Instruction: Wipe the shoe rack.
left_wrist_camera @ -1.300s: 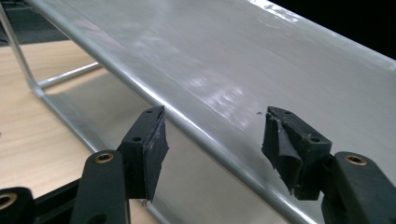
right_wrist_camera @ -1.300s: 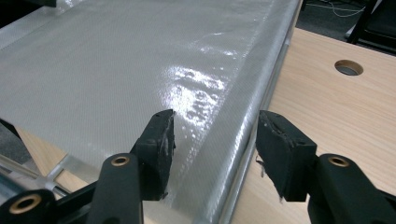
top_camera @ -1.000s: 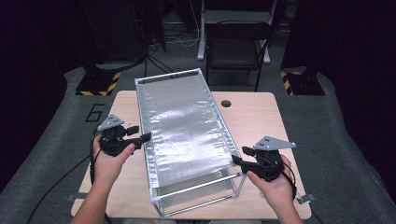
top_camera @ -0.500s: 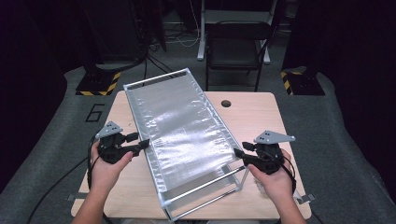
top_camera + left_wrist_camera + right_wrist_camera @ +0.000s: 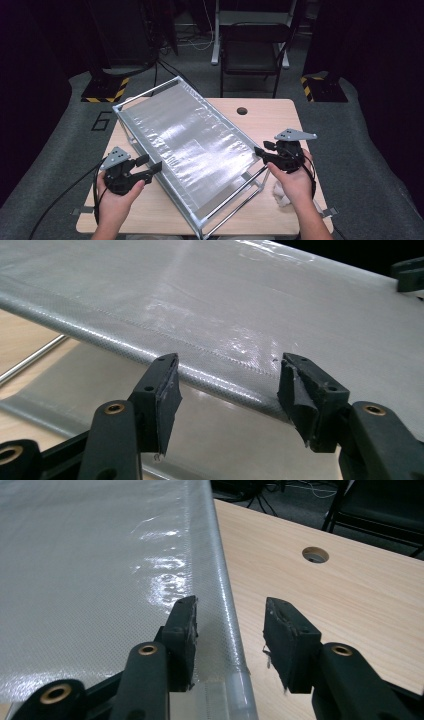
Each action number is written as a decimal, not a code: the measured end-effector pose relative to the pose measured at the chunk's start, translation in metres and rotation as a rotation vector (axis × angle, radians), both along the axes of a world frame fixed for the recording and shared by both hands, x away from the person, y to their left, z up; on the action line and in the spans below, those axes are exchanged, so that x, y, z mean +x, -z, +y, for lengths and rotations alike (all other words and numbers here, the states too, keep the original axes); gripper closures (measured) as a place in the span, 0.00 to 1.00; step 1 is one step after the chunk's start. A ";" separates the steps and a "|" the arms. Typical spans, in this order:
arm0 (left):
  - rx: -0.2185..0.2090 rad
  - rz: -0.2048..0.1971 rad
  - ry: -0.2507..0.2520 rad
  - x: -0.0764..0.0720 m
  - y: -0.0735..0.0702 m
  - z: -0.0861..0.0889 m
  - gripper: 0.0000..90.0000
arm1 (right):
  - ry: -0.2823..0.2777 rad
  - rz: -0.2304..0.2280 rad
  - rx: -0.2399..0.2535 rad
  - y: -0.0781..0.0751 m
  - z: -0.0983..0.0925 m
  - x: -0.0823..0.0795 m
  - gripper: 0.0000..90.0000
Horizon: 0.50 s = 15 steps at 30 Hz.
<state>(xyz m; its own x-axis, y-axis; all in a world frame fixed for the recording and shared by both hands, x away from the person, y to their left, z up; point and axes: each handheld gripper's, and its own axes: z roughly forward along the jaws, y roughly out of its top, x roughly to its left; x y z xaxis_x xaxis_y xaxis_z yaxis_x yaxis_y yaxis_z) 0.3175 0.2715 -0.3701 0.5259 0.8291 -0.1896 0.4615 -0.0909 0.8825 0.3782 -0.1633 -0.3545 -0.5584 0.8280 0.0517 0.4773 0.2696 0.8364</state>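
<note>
Mesh-covered metal rack [image 5: 190, 145] is seen lying diagonally across the wooden table [image 5: 280, 120], its far corner reaching past the table's back left edge and its near corner close to the front edge, with the silver tube legs visible beneath the shiny grey mesh top. The left gripper [image 5: 150, 167] is held at the rack's left long side; in the left gripper view its jaws stand apart, and the mesh-wrapped side rail [image 5: 225, 372] is seen crossing between them without being pressed by either pad. The right gripper [image 5: 261, 152] is held at the rack's right long side near the front corner; its jaws have just been opening slightly and are spread, one over the mesh [image 5: 90, 580] and one over the bare table, with the rail [image 5: 225, 610] running between them and no pad seen pressing on it.
</note>
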 end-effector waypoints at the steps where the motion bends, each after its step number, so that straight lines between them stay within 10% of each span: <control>1: 0.003 -0.002 0.009 0.000 0.000 0.000 0.46 | 0.006 0.001 0.003 0.000 -0.001 0.001 0.61; 15: 0.033 -0.010 0.006 0.017 -0.010 0.010 0.43 | -0.015 -0.007 0.048 -0.010 -0.007 -0.026 0.44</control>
<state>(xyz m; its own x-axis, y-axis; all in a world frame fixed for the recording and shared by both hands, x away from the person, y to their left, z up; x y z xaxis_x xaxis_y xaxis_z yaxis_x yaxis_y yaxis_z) 0.3347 0.2817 -0.3602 0.5326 0.8316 -0.1573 0.4524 -0.1226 0.8834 0.3524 -0.1707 -0.3444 -0.5714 0.8161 0.0868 0.4675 0.2367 0.8517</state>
